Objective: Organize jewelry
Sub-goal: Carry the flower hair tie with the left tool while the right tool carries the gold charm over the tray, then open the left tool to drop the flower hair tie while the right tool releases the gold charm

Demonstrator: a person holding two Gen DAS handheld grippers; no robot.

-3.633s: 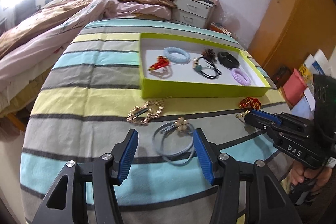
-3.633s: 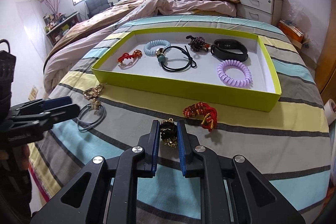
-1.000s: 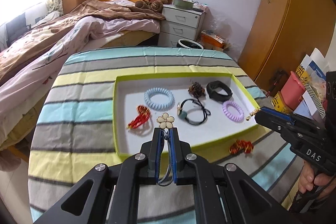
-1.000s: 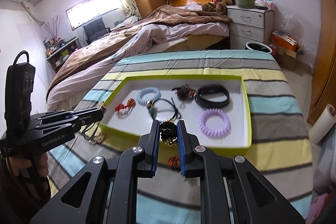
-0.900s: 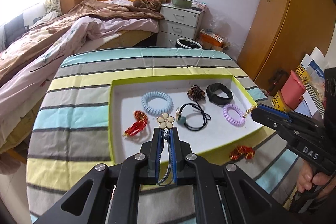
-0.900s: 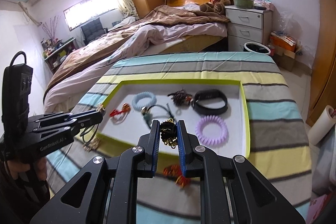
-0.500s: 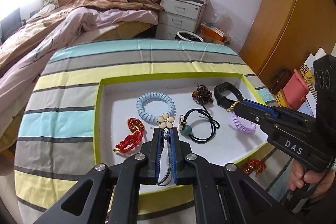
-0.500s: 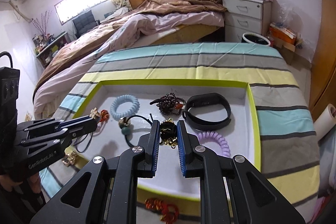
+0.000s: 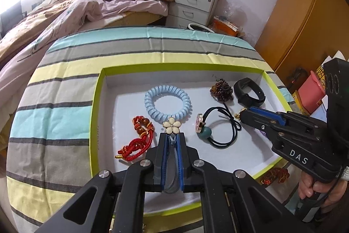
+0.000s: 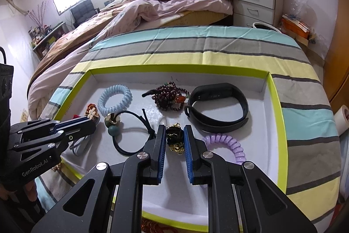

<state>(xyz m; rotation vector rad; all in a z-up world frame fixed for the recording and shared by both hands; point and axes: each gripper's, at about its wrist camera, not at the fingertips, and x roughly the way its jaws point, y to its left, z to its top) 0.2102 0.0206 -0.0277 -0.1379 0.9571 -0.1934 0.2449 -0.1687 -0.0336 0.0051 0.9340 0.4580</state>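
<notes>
Two tools hang over the shallow lime-green cardboard tray with a white floor, which sits on a counter covered by a striped blue, yellow and grey cloth. Left tool is clamped on a grey elastic hair band with a cream flower charm, the flower poking out past its blue pads, just above the tray floor between a red braided cord bracelet and a black hair tie with a teal bead. Right tool has its jaws closed against a black and gold beaded ornament, low over the tray beside a lilac spiral hair coil. Resting inside the tray as well are a pale blue spiral hair coil, a dark red bead bracelet and a black silicone wristband. Another red ornament lies on the cloth just outside the tray's near wall.
</notes>
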